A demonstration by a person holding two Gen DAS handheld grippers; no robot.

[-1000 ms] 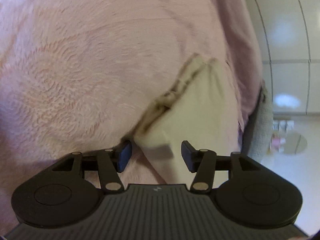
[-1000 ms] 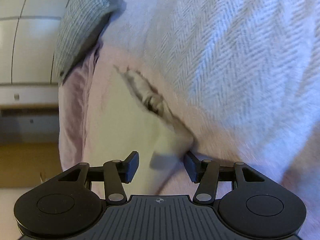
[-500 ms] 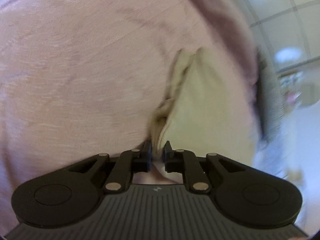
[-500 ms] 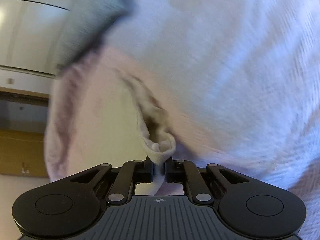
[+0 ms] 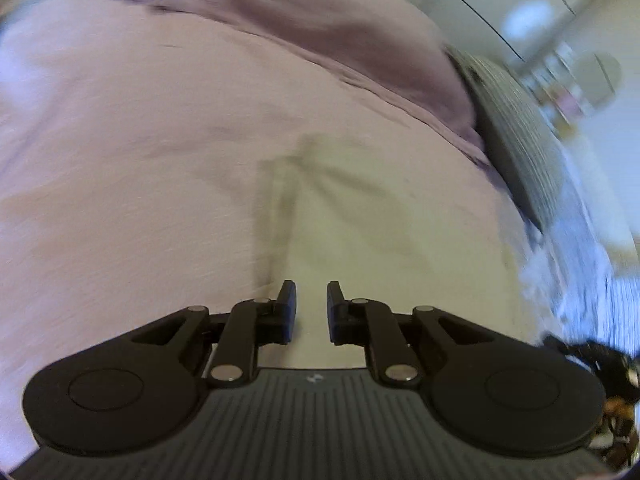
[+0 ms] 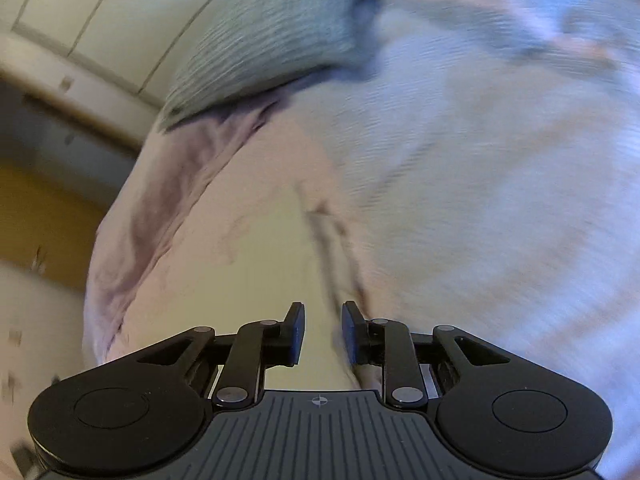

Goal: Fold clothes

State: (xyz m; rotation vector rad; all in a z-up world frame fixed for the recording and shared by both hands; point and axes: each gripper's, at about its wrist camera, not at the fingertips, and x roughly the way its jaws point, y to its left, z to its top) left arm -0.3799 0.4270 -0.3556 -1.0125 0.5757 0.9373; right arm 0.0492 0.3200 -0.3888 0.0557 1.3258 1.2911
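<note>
Left wrist view, left tool [image 5: 308,306] gripping cream garment [image 5: 380,216], pink blanket [image 5: 140,140] beneath

I am looking past my left gripper [image 5: 311,306] and right gripper [image 6: 322,330]: each is showing 2 black fingers, silver pivot pins, round black discs and a ribbed grey base.

A soft, matt, pale-cream cloth garment [image 5: 380,216] lies on a fuzzy, napped pink fleece blanket [image 5: 132,132]. At two o'clock, a ribbed grey-green knit cushion [image 5: 508,120] looks coarse. At two o'clock in the right wrist view, a white herringbone-weave cover [image 6: 500,184] looks matt. Both the left gripper [image 5: 311,304] and the right gripper [image 6: 322,330] are matt black plastic with small shiny metal pivot pins.
</note>
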